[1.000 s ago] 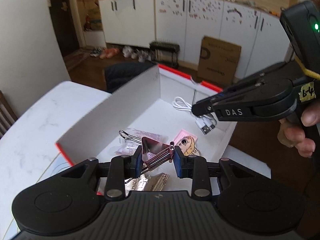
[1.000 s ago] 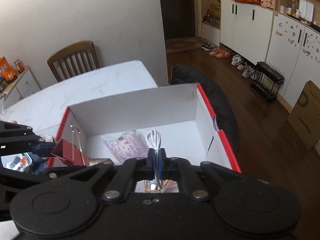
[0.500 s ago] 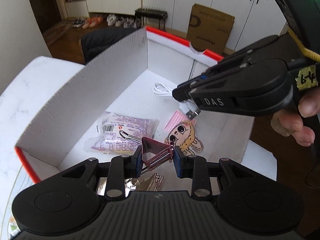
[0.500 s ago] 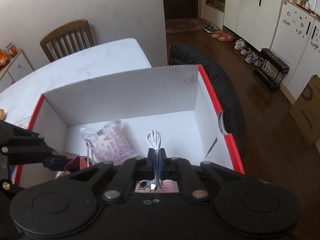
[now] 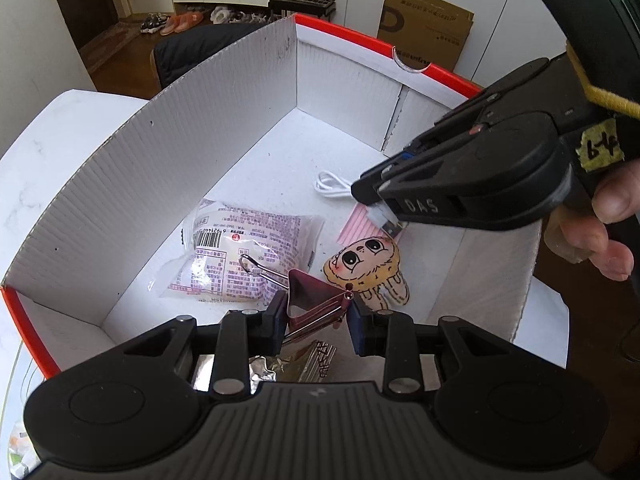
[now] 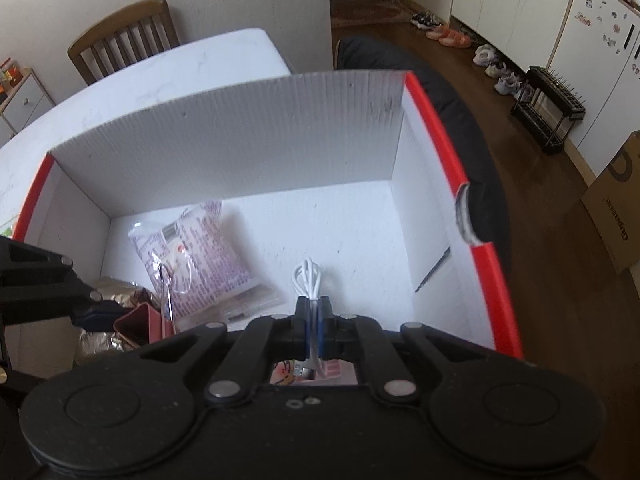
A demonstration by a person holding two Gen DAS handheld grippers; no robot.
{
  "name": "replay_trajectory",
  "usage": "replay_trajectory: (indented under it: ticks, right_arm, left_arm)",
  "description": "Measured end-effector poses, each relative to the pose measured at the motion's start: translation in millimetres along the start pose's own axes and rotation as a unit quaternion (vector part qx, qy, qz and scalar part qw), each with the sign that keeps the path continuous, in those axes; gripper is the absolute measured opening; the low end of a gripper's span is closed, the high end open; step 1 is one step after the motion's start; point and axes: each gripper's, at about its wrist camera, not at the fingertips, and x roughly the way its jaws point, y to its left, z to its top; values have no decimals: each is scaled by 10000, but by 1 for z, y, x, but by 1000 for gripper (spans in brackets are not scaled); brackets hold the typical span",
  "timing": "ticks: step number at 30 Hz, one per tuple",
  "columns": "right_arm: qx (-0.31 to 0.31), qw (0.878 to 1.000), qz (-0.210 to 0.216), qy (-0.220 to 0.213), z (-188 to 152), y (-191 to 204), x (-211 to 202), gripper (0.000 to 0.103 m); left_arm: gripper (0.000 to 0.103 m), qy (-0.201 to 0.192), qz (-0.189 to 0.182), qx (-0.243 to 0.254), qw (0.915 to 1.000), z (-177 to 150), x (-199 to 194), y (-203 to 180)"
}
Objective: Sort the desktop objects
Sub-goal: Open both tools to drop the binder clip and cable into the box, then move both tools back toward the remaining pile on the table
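A white cardboard box with a red rim point(image 5: 248, 120) point(image 6: 436, 120) stands on the white table. My left gripper point(image 5: 318, 312) is shut on a dark red binder clip point(image 5: 310, 300), held low inside the box. The clip also shows in the right wrist view point(image 6: 140, 322). My right gripper point(image 6: 314, 320) is shut on a coiled white USB cable point(image 6: 307, 276), also inside the box. In the left wrist view the right gripper point(image 5: 370, 196) holds the cable point(image 5: 332, 184) above the box floor.
In the box lie a purple-printed snack bag point(image 5: 248, 252) point(image 6: 192, 256), a cartoon doll-face charm point(image 5: 368, 264), a pink card point(image 5: 356, 224) and a foil packet point(image 5: 296, 360). A wooden chair point(image 6: 124, 40) stands behind the table. A dark chair back point(image 5: 192, 48) is beyond the box.
Both grippers have moved forward and down into the box, each still holding its object. The box contents now look closer and larger.
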Motion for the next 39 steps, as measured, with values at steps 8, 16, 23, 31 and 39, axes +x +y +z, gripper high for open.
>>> replay_trajectory:
  ticks: [8, 16, 23, 31, 39]
  right_arm:
    - [-124, 9998, -16, 179, -3, 6, 3, 4]
    - [-103, 9997, 13, 208, -3, 4, -1, 5]
    - [-142, 9996, 200, 136, -6, 2, -11, 10]
    - [-279, 9981, 542, -44, -10, 14, -28, 21]
    - [-377, 9966, 674, -292, -16, 27, -43, 57]
  left_arm:
    - [34, 72, -30, 30, 10000, -4, 5, 0]
    - [53, -90, -71, -116, 9999, -8, -2, 5]
    - [59, -496, -117, -312, 9982, -17, -27, 5]
    - [60, -1114, 78, -646, 9916, -44, -72, 5]
    - [60, -1652, 487, -1046, 9795, -71, -118, 12]
